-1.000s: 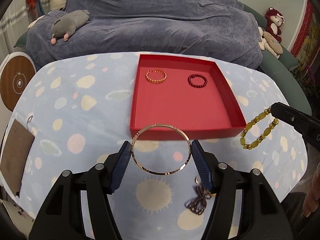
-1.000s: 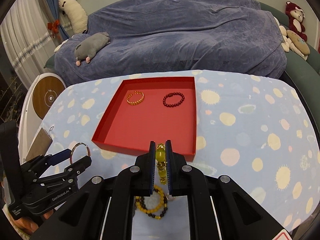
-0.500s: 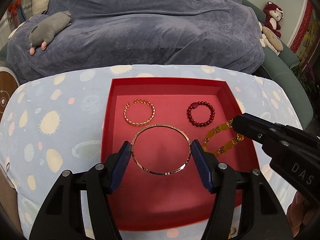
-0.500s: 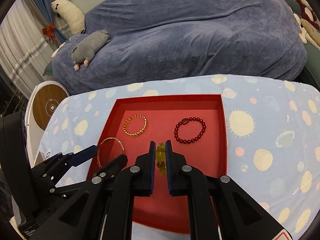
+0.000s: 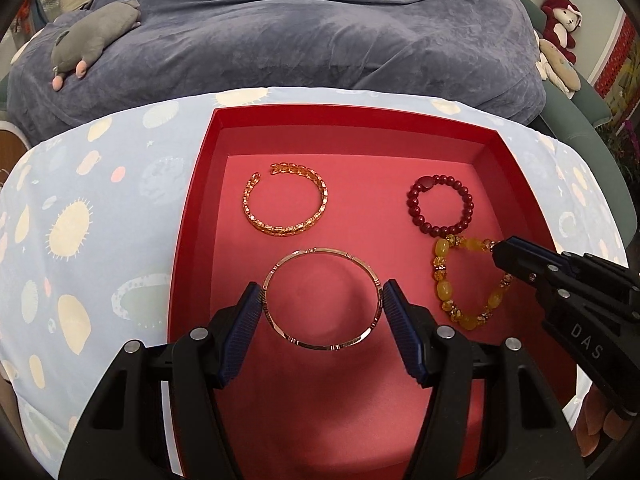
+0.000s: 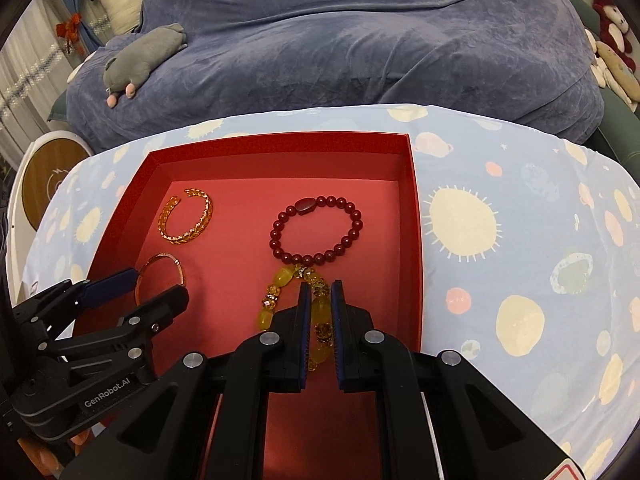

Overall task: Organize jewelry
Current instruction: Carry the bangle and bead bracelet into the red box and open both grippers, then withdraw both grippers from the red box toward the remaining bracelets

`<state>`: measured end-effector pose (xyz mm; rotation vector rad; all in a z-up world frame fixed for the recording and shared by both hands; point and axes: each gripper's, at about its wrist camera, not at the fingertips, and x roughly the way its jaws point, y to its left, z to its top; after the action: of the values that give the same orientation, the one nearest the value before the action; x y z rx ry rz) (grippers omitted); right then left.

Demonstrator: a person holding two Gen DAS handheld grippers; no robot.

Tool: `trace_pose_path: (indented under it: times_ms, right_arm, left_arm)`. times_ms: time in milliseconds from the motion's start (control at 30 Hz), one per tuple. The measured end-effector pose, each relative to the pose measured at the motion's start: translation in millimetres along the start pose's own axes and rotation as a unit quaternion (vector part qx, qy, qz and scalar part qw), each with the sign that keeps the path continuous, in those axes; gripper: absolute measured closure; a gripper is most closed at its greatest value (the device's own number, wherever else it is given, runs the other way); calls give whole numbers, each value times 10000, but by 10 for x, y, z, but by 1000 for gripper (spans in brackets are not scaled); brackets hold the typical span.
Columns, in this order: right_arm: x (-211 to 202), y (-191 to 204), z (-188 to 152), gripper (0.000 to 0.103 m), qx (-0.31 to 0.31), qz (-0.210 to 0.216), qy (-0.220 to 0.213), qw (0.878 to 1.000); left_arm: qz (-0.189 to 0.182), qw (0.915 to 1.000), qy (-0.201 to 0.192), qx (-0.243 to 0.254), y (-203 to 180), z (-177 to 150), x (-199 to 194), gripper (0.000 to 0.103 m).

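Jewelry is nearly all gathered inside the red tray, judging by the four pieces seen within its walls. Two lie free on the tray's matte floor toward its far wall: an open gold cuff with a leaf-like link pattern on the left, and a loop of glossy dark red beads with one larger oval stone on the right. Nearer than the cuff, the left gripper is clamped across a thin, rigid metal bangle with small notched bands; its ribbed blue pads press both sides. Nearer than the red beads, and touching them at its far end, a strand of waxy yellow beads with small sparkling spacers is pinched between the closed fingers of the right gripper. What remains, I judge, is letting both pieces go and withdrawing. Outside the tray spreads a soft pale blue cloth printed with suns and planets; beyond its far edge lies a rumpled blue-grey velvety cover carrying a grey plush animal.
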<state>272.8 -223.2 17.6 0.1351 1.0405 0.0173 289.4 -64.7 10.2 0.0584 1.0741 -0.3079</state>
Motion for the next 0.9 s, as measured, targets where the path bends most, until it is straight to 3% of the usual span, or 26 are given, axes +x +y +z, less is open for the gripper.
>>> trace_pose_path:
  times_ms: [233,533,900]
  right_arm:
    - [-292,67,-54,74,-46,-74,-333,9994]
    - [-797,173,-329,70,-73,-30,-550,9985]
    - [-1188,235,-981,70,12,-31,-367,9993]
  left_arm:
    - [-14,9994,-313,-173,49,-21,-217,32]
    - [-72,9983,-552,-176,21,-208,-702,32]
    - [-117,9986,-467,-231,-4,-853,-1128,32]
